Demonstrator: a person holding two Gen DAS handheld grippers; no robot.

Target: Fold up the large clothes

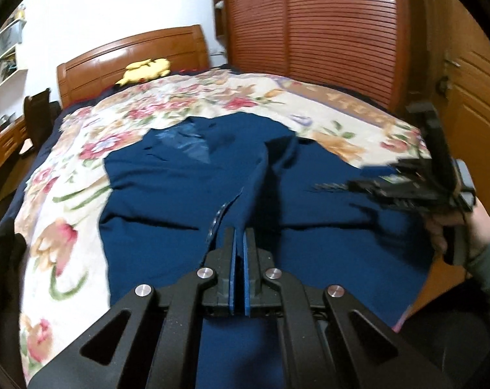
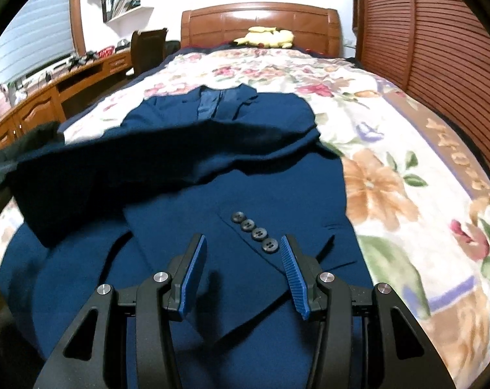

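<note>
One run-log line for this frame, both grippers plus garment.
left gripper: shut on navy suit jacket sleeve | right gripper: open, above buttoned cuff | floral blanket

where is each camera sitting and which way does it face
Left wrist: rides the left gripper, looking up the bed at the blue jacket; its fingers are shut on a fold of cloth; the right gripper and a hand show at right.
Right wrist: rides the right gripper, fingers open above the sleeve buttons.
Shared: jacket, floral blanket, headboard, yellow plush toy.

Bed (image 2: 390, 168) with floral blanket carries navy jacket (image 2: 245, 194), yellow plush (image 2: 267, 37)
</note>
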